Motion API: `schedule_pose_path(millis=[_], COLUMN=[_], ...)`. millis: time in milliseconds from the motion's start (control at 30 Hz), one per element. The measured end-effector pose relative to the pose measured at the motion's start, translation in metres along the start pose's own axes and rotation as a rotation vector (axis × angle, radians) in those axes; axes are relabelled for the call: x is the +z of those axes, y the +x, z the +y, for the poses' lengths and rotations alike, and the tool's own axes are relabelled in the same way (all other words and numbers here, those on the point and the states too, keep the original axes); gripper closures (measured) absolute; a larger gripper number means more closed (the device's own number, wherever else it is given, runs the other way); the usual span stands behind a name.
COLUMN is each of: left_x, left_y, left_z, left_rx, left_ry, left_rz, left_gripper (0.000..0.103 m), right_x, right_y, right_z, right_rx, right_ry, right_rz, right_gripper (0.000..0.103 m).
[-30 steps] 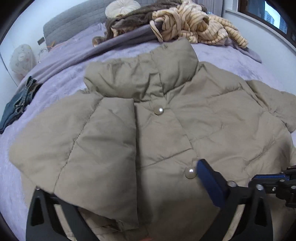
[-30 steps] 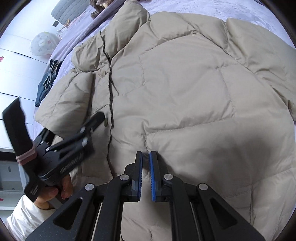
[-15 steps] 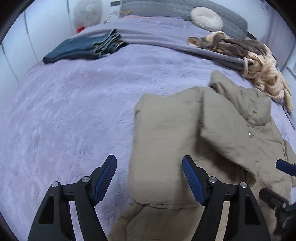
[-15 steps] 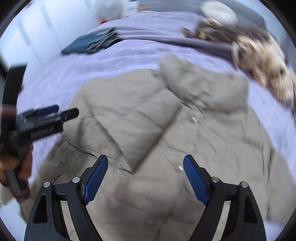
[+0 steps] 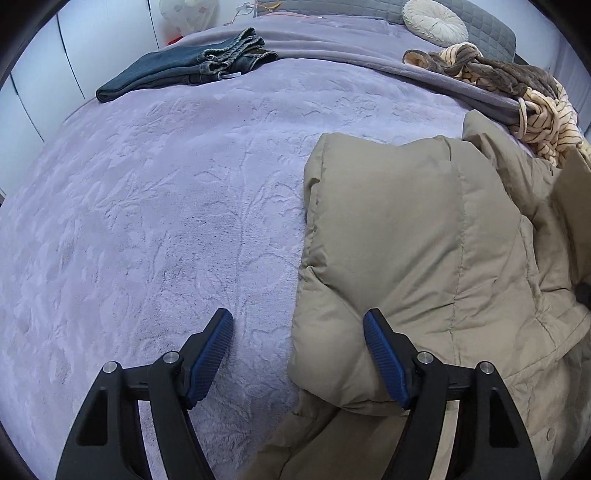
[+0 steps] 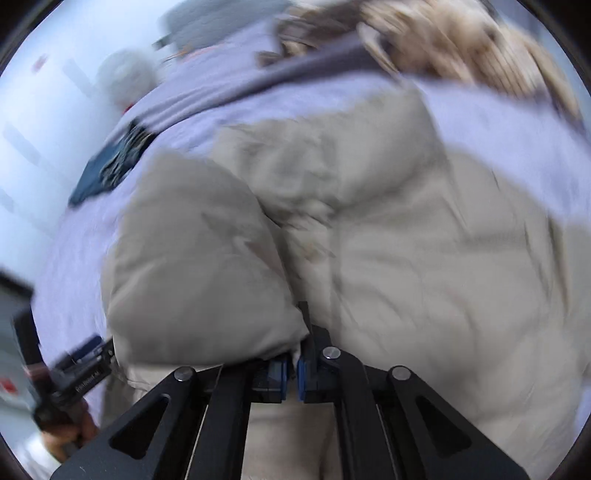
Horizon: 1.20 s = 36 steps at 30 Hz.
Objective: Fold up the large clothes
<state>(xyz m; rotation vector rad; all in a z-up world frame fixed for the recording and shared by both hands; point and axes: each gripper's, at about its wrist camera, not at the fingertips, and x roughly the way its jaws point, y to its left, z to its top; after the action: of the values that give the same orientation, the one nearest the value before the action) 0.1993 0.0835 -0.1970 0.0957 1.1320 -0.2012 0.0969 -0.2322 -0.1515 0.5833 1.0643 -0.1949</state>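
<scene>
On the bed [image 5: 147, 221], toward its right side, lies the jacket [image 5: 424, 240] I am folding, a puffy beige one with its left sleeve already turned in over the front. Folded jeans [image 5: 184, 70] sit near the far left corner, and a heap of striped and brown clothes [image 5: 517, 85] lies along the far edge beside a round cushion [image 5: 436, 20].

My left gripper [image 5: 297, 354] hangs with its fingers spread apart over the jacket's left edge: one blue pad [image 5: 208, 354] is above bare bedspread, the other [image 5: 384, 362] just over the folded sleeve. Nothing is pinched between them.

My right gripper [image 6: 291, 373] has its fingers drawn together, and a thin bit of the jacket's fabric seems caught between the pads near the front opening. That view is blurred, so I judge this rather than see it cleanly. In its lower left corner a hand [image 6: 70, 432] holds the left gripper.

I take the step in hand to be the side fold: one side is in, and the right grip is taking hold to tidy or pull the body. Next, I think the left fingers should drop onto the sleeve's lower edge and close, so both grips can carry the fold together. Puffy filling springs back, so the fold will need pressing flat.
</scene>
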Motion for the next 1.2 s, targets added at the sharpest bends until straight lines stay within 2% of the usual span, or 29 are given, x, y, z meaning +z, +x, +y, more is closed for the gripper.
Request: schedule_pose_path(millis=[100,133,200,233,300,400,500,567,633,700,767,867,933,1100,1200], left_x=[0.000,0.002,0.006,0.009,0.015,0.031,0.046,0.048,0.041,0.034,0.032,0.035,0.037,0.021,0.004], left_y=[0.001,0.000,-0.008,-0.014,-0.030,-0.042,-0.032,-0.015,0.005,0.020,0.022,0.015,0.002,-0.043,-0.067], left_z=[-0.006,-0.008,-0.009,-0.009,-0.006,-0.006,-0.015,-0.024,-0.033,-0.033,-0.032,-0.035,-0.038,-0.054,-0.069], left_rx=[0.007,0.003,0.011,0.006,-0.014,-0.024,-0.018,-0.008,0.023,0.020,0.017,0.045,0.056,-0.003,-0.044], left_ry=[0.026,0.036,0.049,0.053,0.050,0.060,0.075,0.078,0.086,0.070,0.048,0.067,0.085,0.145,0.171], left_rz=[0.008,0.016,0.016,0.005,-0.032,-0.079,-0.074,-0.040,0.006,0.032,0.032,0.043,0.035,0.015,0.033], left_gripper=[0.031,0.036,0.037,0.037,0.037,0.037,0.038,0.037,0.037,0.037,0.035,0.035,0.036,0.036,0.036], right_x=[-0.025,-0.033,-0.045,-0.046,-0.046,-0.037,-0.017,-0.006,-0.006,-0.011,-0.014,-0.019,-0.024,-0.051,-0.072], right_y=[0.016,0.020,0.017,0.011,-0.009,-0.051,-0.060,-0.044,-0.020,0.003,-0.001,-0.022,-0.035,-0.062,-0.078], right_z=[-0.057,-0.068,-0.082,-0.085,-0.084,-0.074,-0.063,-0.056,-0.054,-0.062,-0.075,-0.094,-0.107,-0.134,-0.143], right_rx=[0.100,0.133,0.198,0.198,0.172,0.084,0.030,0.025,-0.033,-0.065,-0.026,-0.020,-0.026,0.014,0.024], right_ry=[0.271,0.332,0.402,0.391,0.335,0.180,0.066,0.021,-0.026,-0.014,0.029,0.089,0.126,0.233,0.286], right_rz=[0.093,0.116,0.156,0.168,0.170,0.042,-0.036,-0.011,0.053,0.126,0.121,0.110,0.118,0.146,0.159], right_gripper=[0.099,0.099,0.094,0.088,0.087,0.087,0.087,0.087,0.087,0.092,0.092,0.090,0.086,0.085,0.066])
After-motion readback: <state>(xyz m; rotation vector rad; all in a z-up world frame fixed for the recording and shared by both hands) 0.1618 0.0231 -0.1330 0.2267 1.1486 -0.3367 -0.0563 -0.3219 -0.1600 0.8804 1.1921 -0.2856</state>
